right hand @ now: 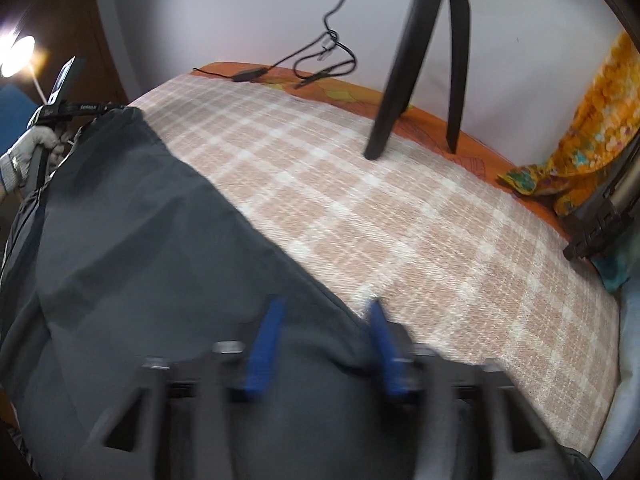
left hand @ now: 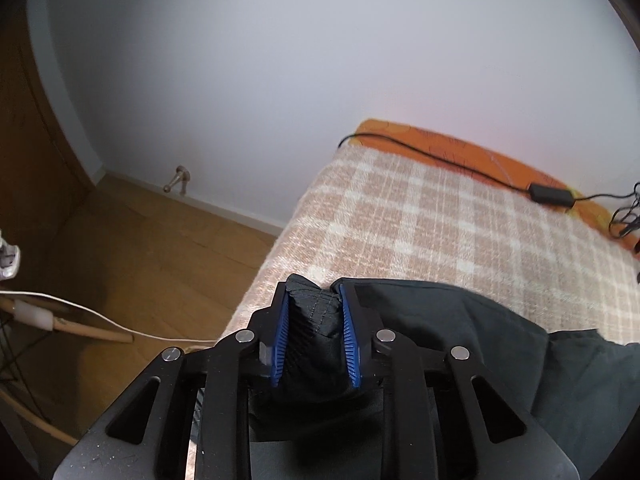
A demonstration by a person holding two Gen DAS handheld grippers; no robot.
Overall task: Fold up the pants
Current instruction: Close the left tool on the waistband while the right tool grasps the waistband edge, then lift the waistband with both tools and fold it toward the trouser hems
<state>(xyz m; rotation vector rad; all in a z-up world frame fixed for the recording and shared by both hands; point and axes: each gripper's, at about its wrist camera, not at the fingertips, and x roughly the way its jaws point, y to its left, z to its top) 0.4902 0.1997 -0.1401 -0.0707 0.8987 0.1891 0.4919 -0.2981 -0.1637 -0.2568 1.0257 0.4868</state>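
1. Left wrist view: dark pants (left hand: 500, 320) bunch between the left gripper (left hand: 314, 332) jaws, whose blue pads (left hand: 282, 340) pinch a stitched edge; beyond, the checked bed blanket (left hand: 440, 216) carries a black cable (left hand: 440, 160).
2. Right wrist view: blurred right gripper (right hand: 324, 344) jaws straddle the pants' edge; whether they pinch, I cannot tell; pants lie on the bed's left side; tripod legs (right hand: 400, 80) stand farther back.

A bed (right hand: 420, 240) is seen, covered by a beige-and-white checked blanket (left hand: 460, 220), with an orange sheet (left hand: 460, 148) showing along the far edge by the wall. Dark grey pants (right hand: 140, 240) are spread over the near part of the blanket. A black cable with a power adapter (left hand: 550, 194) is laid along the orange strip. Black tripod legs (right hand: 394, 92) are planted near that edge. A yellow patterned cloth (right hand: 580, 140) is bunched at the far right corner.
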